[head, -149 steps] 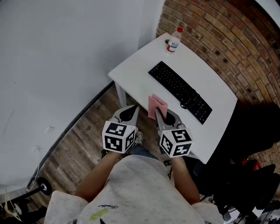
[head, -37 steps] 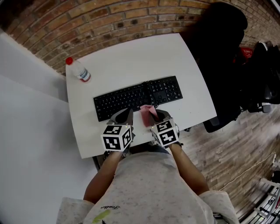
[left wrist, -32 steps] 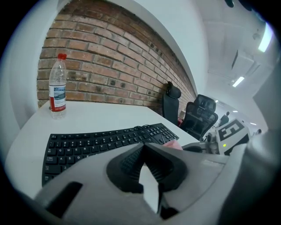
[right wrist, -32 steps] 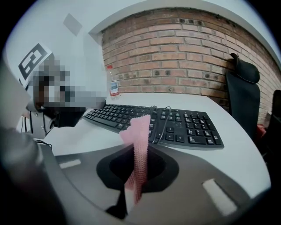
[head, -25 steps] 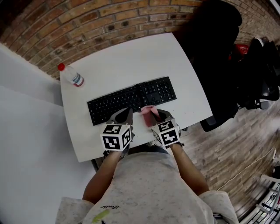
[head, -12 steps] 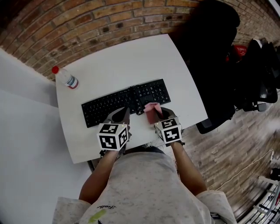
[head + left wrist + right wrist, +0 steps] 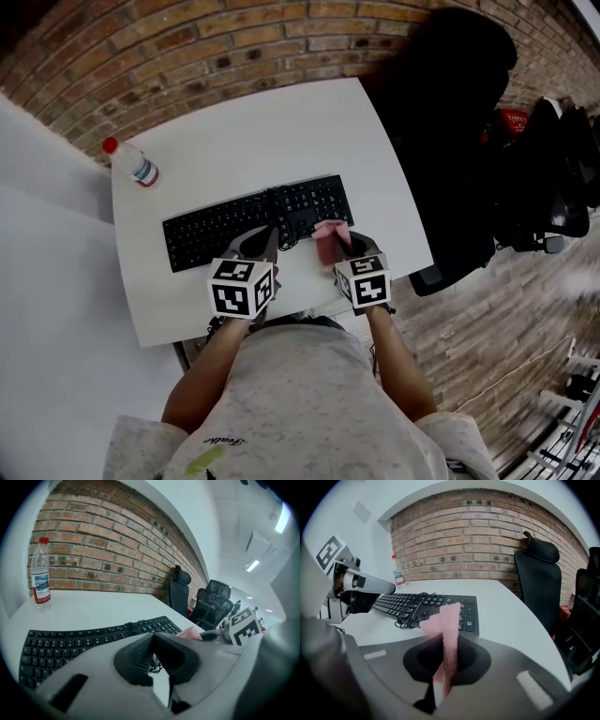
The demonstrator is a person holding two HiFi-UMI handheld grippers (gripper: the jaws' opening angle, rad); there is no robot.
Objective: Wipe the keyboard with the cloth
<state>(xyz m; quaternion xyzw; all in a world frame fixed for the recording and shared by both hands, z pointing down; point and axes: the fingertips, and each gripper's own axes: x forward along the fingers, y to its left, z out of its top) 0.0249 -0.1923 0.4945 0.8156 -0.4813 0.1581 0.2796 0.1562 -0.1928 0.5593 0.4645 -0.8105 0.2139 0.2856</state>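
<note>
Right gripper (image 7: 339,242) clamped on pink cloth (image 7: 326,240), which stands upright just before the keyboard's (image 7: 246,221) right end. Keyboard's long axis runs left-right across table (image 7: 281,122). Left gripper (image 7: 266,236) jaws together, empty.

**Black keyboard (image 7: 251,221) on the bench (image 7: 281,131), pink cloth (image 7: 327,240) in the right tongs (image 7: 339,251)**

The keyboard lay flat across the white bench, a full-size board with its number pad at the right end. That end was angled a little farther from the person, and the cable (image 7: 408,611) was bunched in a loop against the near edge. The cloth, a pink textured strip, stood upright, pinched between the closed jaws of the right tongs. Its free end was above the near edge by the number pad; whether it touched the keys could not be told.
</note>
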